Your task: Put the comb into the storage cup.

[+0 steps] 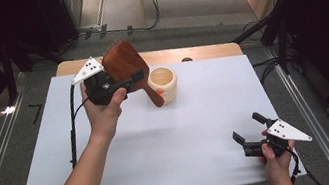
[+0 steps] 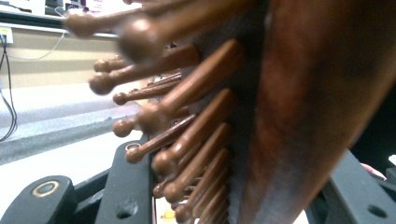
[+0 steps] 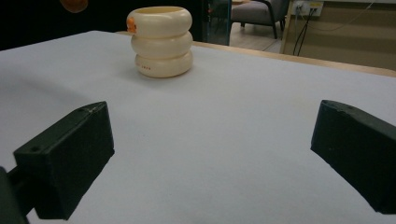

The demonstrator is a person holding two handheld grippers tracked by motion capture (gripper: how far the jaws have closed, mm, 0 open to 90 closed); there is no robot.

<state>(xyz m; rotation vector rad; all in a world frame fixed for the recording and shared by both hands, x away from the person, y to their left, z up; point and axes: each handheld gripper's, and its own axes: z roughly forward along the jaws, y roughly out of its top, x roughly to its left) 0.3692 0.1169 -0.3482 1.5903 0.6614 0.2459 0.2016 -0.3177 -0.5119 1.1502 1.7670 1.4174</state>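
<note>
A white sheet is covering the wooden table [image 1: 226,49] in a dark room. My left gripper [image 1: 123,83] is clenching the reddish-brown wooden paddle hairbrush [image 1: 123,65], lifted clear of the sheet with its handle slanting down beside the cream ribbed ceramic cup [image 1: 164,85]. I'm judging the pickup done and the dropping into the cup left. My right gripper [image 1: 248,134] is resting near the front edge, jaws spread, grasping nothing.

Desk [image 1: 196,52]: wooden top, light brown, bare strip along far edge. White sheet [image 1: 171,147] covers nearly whole top. Cream ribbed cup [image 1: 163,85] stands upright on sheet toward far side, near middle; small orange mark on its side.
</note>
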